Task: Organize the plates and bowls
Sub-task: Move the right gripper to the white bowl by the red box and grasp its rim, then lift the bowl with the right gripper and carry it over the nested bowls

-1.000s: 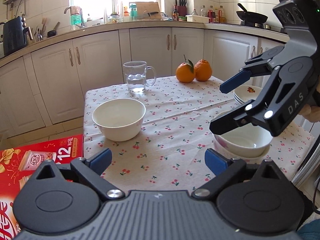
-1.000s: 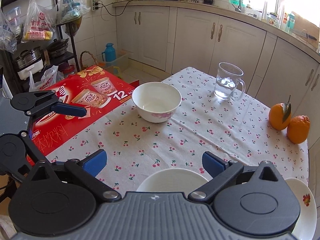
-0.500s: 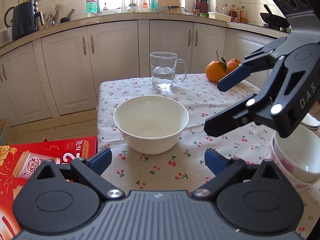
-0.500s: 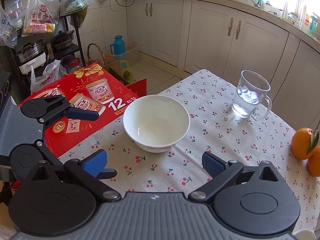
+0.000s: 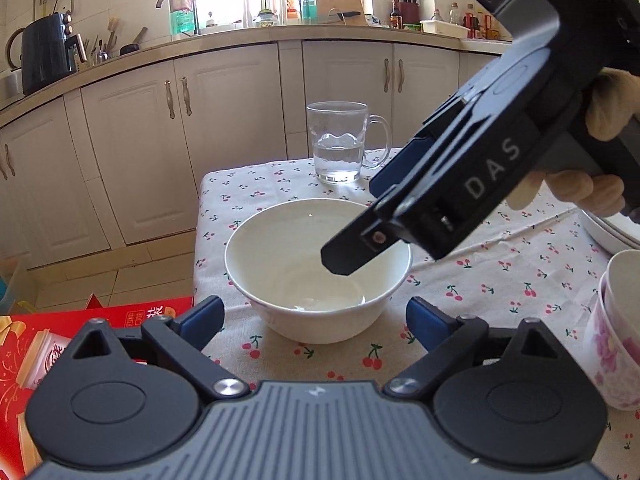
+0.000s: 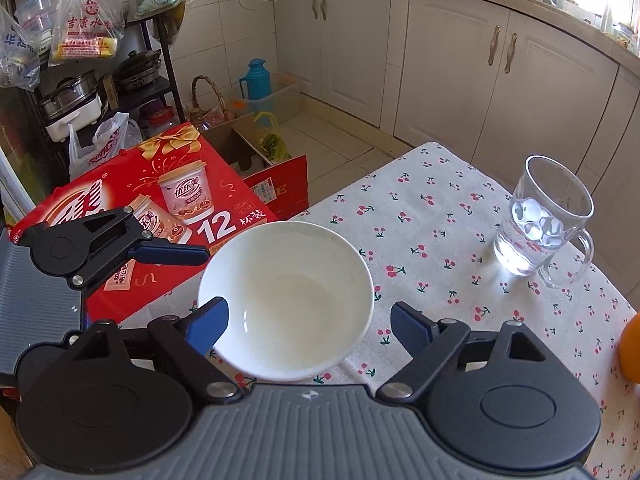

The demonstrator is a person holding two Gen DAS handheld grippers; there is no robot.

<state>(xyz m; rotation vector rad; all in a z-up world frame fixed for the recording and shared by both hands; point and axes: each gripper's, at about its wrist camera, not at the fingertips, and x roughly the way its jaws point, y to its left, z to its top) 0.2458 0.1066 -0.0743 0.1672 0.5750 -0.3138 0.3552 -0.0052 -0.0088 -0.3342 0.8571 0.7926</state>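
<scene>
A plain white bowl (image 5: 318, 272) (image 6: 286, 292) stands empty near the corner of the cherry-print table (image 5: 500, 280). My left gripper (image 5: 314, 320) is just short of its near wall, jaws wide and closing, no pad touching it. Over the bowl from above comes my right gripper (image 6: 310, 324). Its jaws straddle the bowl and are closing: the left pad sits at the rim, the right pad stands clear. In the left wrist view the right gripper (image 5: 372, 216) hangs tilted over the bowl, held by a gloved hand (image 5: 600, 120). Stacked flowered bowls (image 5: 616, 340) stand at the right edge.
A glass mug (image 5: 340, 144) (image 6: 540, 224) with water stands behind the bowl. A white plate (image 5: 608, 232) lies at the right, an orange (image 6: 630, 348) at the table's far side. A red carton (image 6: 160, 200) sits beside the table's edge. Cabinets line the floor beyond.
Both grippers have closed in on the white bowl, which now looks much larger. The right gripper left the stacked bowls and came over it, and its jaws narrowed.
</scene>
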